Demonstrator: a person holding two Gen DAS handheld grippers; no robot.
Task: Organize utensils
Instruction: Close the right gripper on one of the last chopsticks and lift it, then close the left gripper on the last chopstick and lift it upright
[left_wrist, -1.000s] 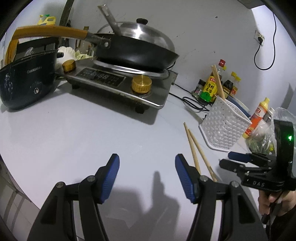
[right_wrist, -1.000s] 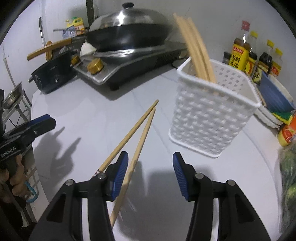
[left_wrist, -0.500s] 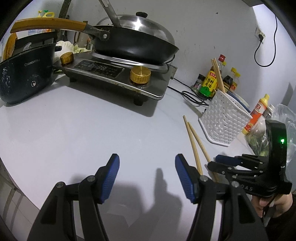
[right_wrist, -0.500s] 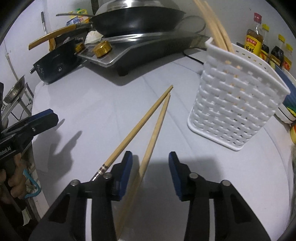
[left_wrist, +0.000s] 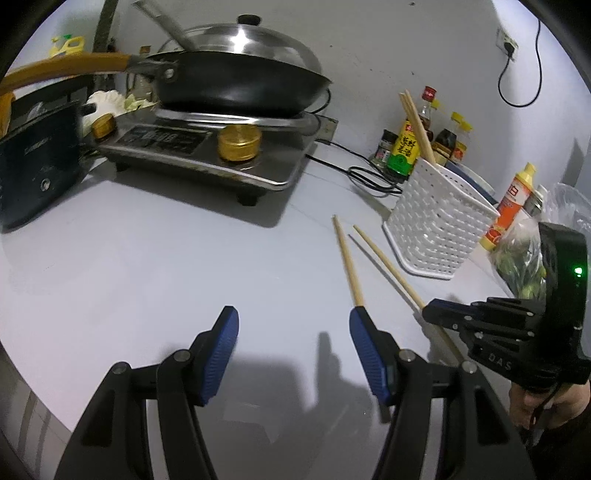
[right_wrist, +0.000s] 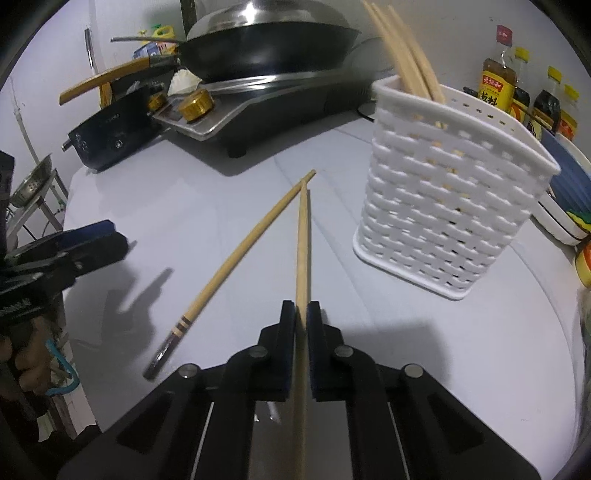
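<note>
Right tool (right_wrist: 301, 314) has just closed its jaws and now pinches one chopstick (right_wrist: 303, 243) near its end, ready to lift. Just left lies the second chopstick (right_wrist: 236, 258) on the bench (right_wrist: 443, 350). Ahead-right stands the white basket (right_wrist: 443, 206), its likely destination. Left tool (left_wrist: 293, 343) hangs wide, empty.

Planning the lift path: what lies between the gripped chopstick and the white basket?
Nothing: in the right wrist view only bare countertop separates the chopstick held by the right gripper from the basket.
</note>
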